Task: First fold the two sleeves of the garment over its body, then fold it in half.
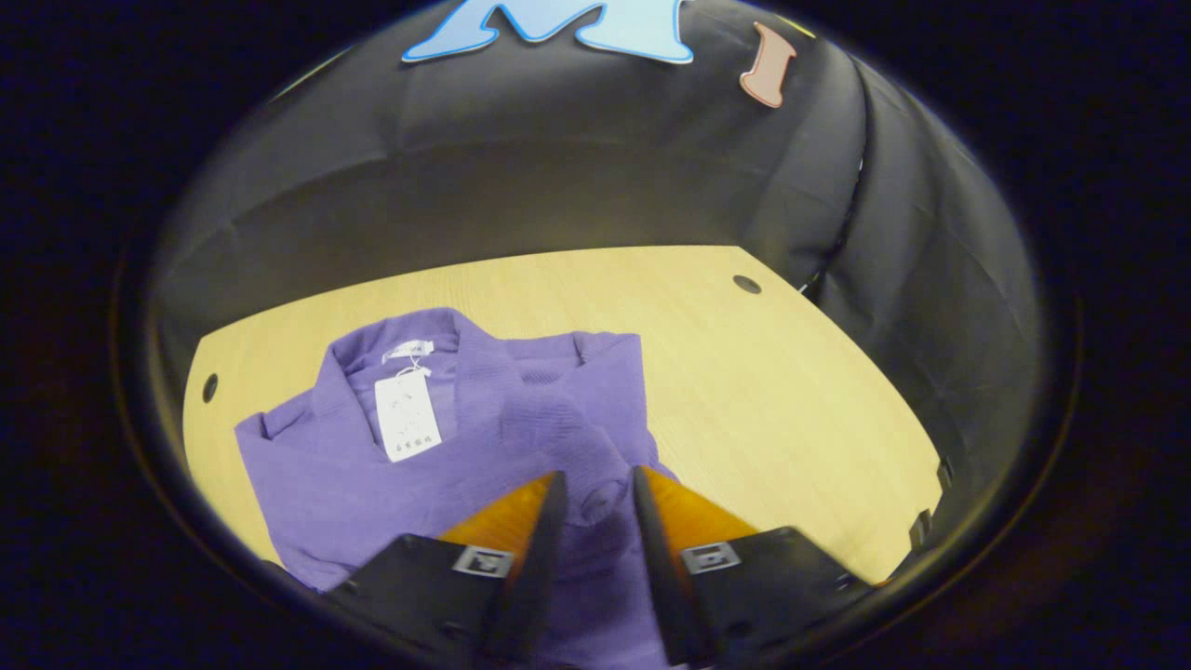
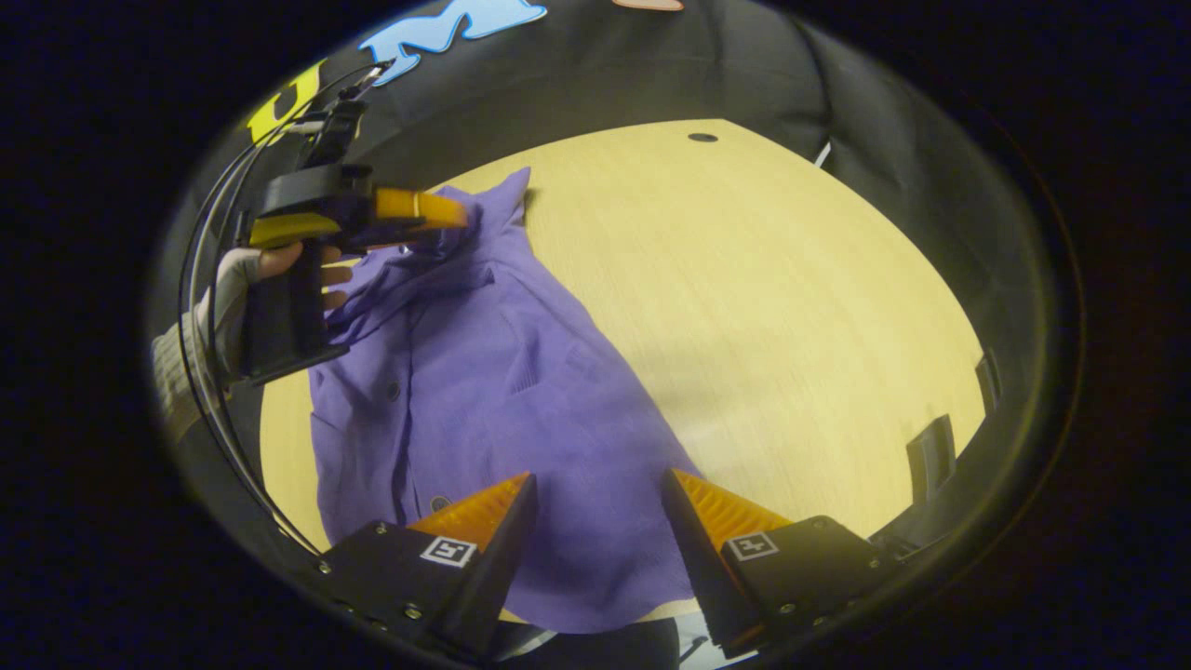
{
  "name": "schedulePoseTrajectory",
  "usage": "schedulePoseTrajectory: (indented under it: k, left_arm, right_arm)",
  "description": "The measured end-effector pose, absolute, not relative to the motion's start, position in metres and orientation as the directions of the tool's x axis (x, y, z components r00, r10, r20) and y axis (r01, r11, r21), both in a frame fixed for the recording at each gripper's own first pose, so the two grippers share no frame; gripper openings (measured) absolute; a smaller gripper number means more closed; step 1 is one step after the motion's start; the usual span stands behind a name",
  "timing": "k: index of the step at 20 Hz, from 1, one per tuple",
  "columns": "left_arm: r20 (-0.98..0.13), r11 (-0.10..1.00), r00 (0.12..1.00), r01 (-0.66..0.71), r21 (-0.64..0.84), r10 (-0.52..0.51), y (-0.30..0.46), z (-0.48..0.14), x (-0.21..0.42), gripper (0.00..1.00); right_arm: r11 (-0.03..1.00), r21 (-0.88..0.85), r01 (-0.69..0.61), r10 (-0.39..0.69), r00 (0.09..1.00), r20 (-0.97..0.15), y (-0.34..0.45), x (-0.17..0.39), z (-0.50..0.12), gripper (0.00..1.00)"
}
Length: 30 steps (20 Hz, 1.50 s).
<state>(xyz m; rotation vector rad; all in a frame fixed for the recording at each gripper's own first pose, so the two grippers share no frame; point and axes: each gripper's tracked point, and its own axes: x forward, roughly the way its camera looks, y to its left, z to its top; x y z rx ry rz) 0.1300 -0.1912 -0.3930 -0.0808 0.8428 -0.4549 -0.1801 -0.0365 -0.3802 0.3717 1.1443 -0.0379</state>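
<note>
Garment (image 2: 521, 400) purple, flat on table (image 2: 791, 307), sleeve lifted.
Left gripper (image 1: 595, 484) pinches a sleeve fold between its fingers; right gripper (image 2: 595, 489) hovers over the hem, fingers apart.

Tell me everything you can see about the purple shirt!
The purple shirt is a soft, knit-looking garment with a collar, small buttons down the front and a white paper tag at the neck. It lies spread on the pale wooden table, with one sleeve already folded across its body. The left claw has fabric between its fingers; the right claw hangs open above the hem.
</note>
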Motion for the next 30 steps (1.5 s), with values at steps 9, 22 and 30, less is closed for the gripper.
schedulePoseTrajectory:
  k: [9,22,30]
  left_arm:
    - [-0.736,0.927,0.568,0.29,-0.239,-0.367,-0.141,-0.384,0.08,0.94]
    - [-0.831,0.969,0.5,0.165,-0.182,-0.241,-0.041,-0.415,-0.072,0.93]
    - [-0.889,0.978,0.413,0.143,-0.15,-0.197,-0.012,-0.429,-0.157,0.93]
  right_arm:
    - [0.952,0.258,0.162,0.187,0.36,-0.914,-0.026,-0.189,-0.399,0.86]
    - [0.995,0.093,-0.021,0.095,0.249,-0.964,-0.023,-0.198,-0.415,0.82]
    - [0.995,0.093,-0.017,0.095,0.232,-0.968,-0.022,-0.198,-0.415,0.86]
